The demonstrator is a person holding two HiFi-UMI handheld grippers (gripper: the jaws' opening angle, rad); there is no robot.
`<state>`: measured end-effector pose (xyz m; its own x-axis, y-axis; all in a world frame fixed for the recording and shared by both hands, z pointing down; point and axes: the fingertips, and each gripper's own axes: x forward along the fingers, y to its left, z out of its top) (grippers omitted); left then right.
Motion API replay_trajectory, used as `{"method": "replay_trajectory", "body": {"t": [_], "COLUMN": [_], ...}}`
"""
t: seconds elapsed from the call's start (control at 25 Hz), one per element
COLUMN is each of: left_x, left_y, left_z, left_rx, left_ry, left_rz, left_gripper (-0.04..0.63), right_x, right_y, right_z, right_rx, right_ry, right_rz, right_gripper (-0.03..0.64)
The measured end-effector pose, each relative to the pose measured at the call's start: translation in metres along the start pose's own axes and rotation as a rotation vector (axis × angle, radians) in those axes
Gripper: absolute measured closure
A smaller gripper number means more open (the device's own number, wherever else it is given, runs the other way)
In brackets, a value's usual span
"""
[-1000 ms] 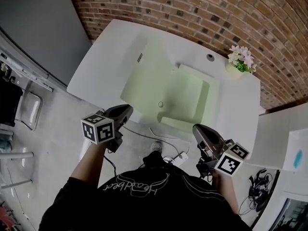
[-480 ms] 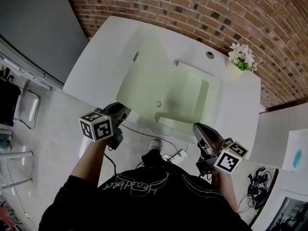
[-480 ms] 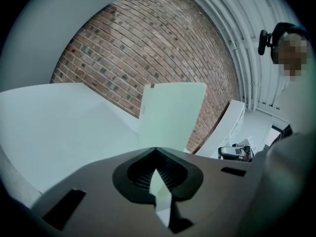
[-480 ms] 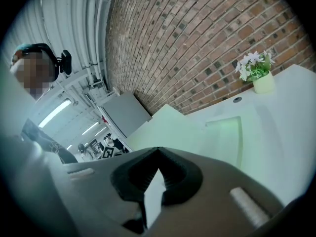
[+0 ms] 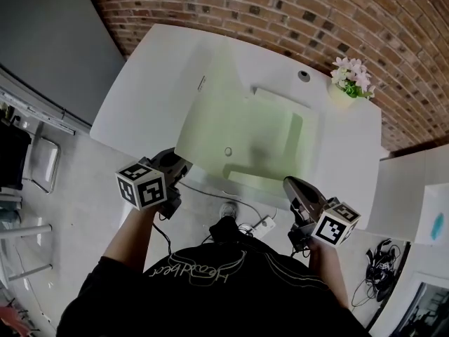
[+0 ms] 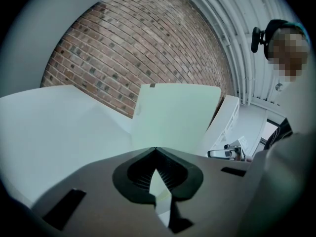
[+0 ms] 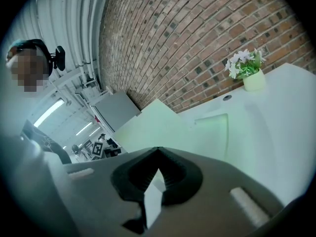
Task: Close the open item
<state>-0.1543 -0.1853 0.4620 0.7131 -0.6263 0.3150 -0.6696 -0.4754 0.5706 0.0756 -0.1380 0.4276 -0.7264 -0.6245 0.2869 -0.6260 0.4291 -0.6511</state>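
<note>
A pale green box (image 5: pixel 270 142) lies open on the white table (image 5: pixel 147 97), its large lid (image 5: pixel 210 114) raised on the left and a small round snap (image 5: pixel 228 151) near its front edge. The left gripper view shows the lid (image 6: pixel 173 115) standing ahead; the right gripper view shows the lid (image 7: pixel 155 127) and the box tray (image 7: pixel 216 132). My left gripper (image 5: pixel 180 163) hovers off the table's near edge, left of the box front, jaws shut and empty. My right gripper (image 5: pixel 293 185) hangs just off the box's near right corner, also shut and empty.
A potted flower (image 5: pixel 351 81) and a round cable hole (image 5: pixel 304 76) sit at the table's far right. A brick wall (image 5: pixel 280 12) runs behind. Cables and a power strip (image 5: pixel 261 228) lie on the floor under the near edge; a chair (image 5: pixel 38 163) stands left.
Both grippers have stayed near the table's front edge, the right one sinking slightly. The view has crept forward, so the box and its lid look a little larger.
</note>
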Motion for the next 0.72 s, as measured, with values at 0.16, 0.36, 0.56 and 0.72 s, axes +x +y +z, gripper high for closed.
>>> {"method": "replay_trajectory", "body": {"t": [0.16,0.36,0.56,0.72], "left_x": [0.008,0.016,0.022,0.028], "left_y": [-0.006,-0.012,-0.015,-0.017], "left_z": [0.004,0.003,0.002,-0.001], "left_rx": [0.021,0.049,0.053,0.052], "left_ry": [0.013,0.036,0.051,0.068], "left_rz": [-0.014,-0.017,-0.013,-0.011], "left_gripper": [0.594,0.594,0.592,0.593], "right_x": [-0.006,-0.014,-0.019,-0.023], "right_y": [-0.018,-0.043,-0.067,-0.087], "right_z": [0.002,0.004,0.001,0.001], "right_rx": [0.009,0.019,0.0,-0.005], "right_ry": [-0.005,-0.018,0.006,-0.003], "right_rz": [-0.03,-0.066,-0.121,-0.13], "right_gripper": [0.614,0.614,0.613,0.612]}}
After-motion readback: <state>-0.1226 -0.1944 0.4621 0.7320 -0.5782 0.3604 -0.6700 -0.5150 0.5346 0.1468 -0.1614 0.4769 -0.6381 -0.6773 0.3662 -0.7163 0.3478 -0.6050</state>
